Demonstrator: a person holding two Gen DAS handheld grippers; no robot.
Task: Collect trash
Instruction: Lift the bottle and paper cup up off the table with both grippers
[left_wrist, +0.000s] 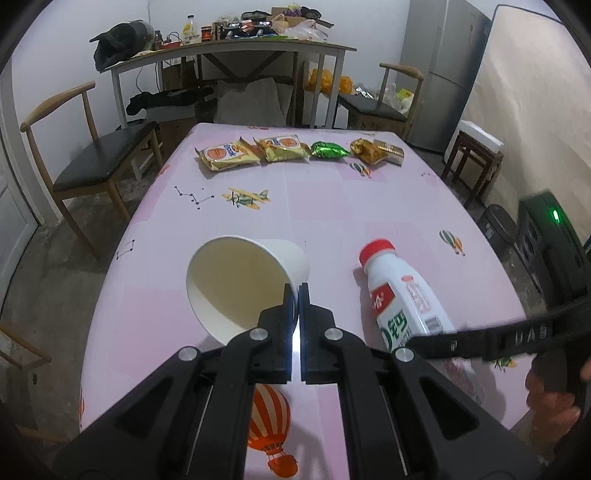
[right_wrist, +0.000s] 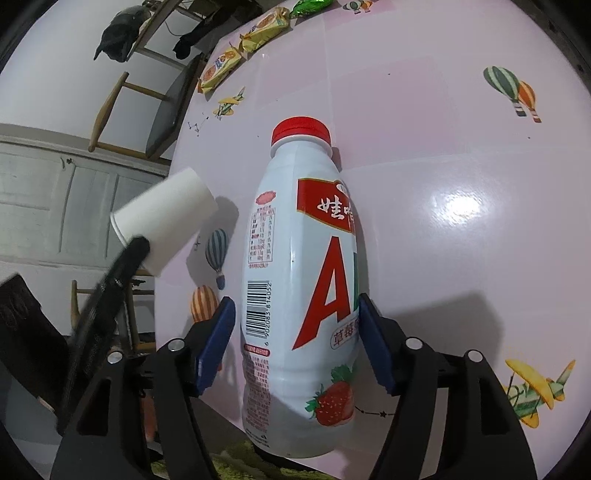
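Pinching the rim of a white paper cup (left_wrist: 247, 280), the left gripper (left_wrist: 294, 291) is closed while the right gripper (right_wrist: 297, 314) straddles, jaws spread, a red-capped white plastic bottle (right_wrist: 295, 277).

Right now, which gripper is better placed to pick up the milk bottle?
The right gripper. Its open fingers already sit on either side of the bottle, which lies on the table between the blue pads. The left gripper is shut on the rim of the paper cup, so it is occupied.

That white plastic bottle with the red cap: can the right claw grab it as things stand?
Probably yes: the white plastic bottle already lies between the open right claw's blue pads, with nothing blocking.
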